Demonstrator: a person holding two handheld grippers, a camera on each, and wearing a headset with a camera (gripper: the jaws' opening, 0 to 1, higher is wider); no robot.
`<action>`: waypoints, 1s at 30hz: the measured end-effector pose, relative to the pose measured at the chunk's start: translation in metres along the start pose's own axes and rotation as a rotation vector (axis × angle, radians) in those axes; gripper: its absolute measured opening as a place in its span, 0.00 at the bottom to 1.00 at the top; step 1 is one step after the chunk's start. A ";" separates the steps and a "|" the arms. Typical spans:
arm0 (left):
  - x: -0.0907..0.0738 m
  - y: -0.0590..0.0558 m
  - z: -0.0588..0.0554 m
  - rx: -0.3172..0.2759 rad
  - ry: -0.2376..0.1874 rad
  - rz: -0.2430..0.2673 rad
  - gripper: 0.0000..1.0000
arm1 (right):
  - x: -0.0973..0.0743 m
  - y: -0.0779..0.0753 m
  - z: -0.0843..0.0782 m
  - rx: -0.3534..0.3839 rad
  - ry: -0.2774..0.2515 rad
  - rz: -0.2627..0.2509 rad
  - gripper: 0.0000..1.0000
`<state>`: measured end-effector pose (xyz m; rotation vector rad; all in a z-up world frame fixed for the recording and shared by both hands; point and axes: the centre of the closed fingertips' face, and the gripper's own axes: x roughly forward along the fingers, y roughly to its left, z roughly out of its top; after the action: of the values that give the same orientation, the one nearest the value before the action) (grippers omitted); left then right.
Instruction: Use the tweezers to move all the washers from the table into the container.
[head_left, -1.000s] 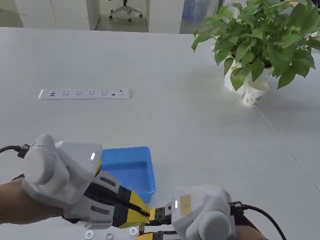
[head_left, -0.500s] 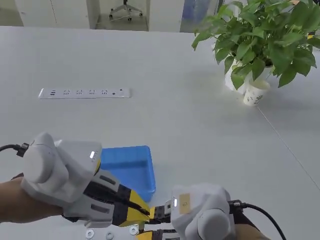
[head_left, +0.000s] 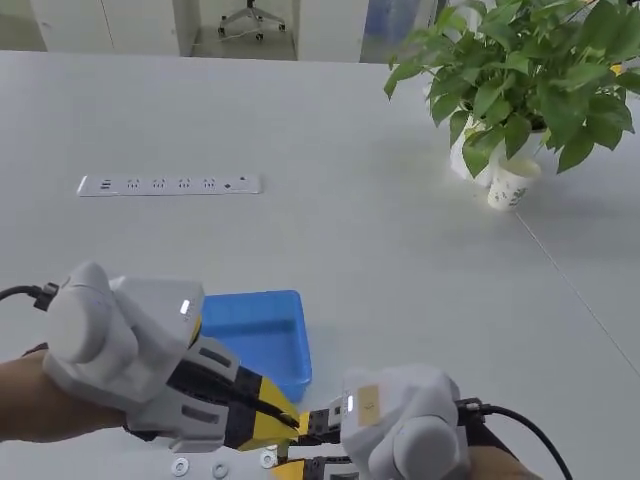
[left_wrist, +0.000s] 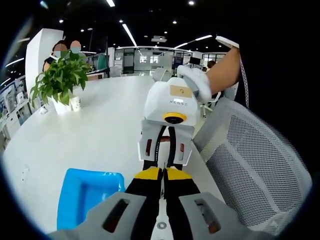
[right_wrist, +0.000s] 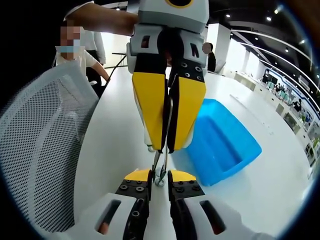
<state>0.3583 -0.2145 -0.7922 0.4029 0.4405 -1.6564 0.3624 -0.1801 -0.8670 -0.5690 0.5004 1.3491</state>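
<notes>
Left gripper (right_wrist: 167, 146) clamped on the tweezers (right_wrist: 169, 117)
I saw their tips at a washer (right_wrist: 160, 181) between my right gripper (right_wrist: 160, 174)'s narrowly parted jaws, just beside the blue container (right_wrist: 225, 145).

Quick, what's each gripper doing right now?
Left hand-held gripper: closed on the tweezers.
Right hand-held gripper: slightly open, tweezers' tip between its jaws.

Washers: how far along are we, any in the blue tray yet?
Nothing done: the blue plastic tray shows no washers inside. In hand: the left hand-held gripper is shut on the metal tweezers, their end between the jaws of the right hand-held gripper. Remaining: three metal ring washers lie on the white table.
</notes>
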 end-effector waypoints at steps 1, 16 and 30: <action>0.000 0.000 0.000 -0.001 0.000 -0.001 0.04 | 0.000 0.000 0.000 0.000 0.001 0.000 0.14; 0.001 0.003 0.000 -0.016 -0.007 0.003 0.04 | 0.000 0.001 -0.001 -0.002 -0.003 0.003 0.12; 0.001 0.003 0.000 -0.026 -0.011 -0.004 0.04 | 0.001 0.000 -0.001 0.011 -0.009 0.005 0.10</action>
<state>0.3615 -0.2157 -0.7927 0.3732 0.4544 -1.6540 0.3620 -0.1803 -0.8681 -0.5530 0.5020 1.3523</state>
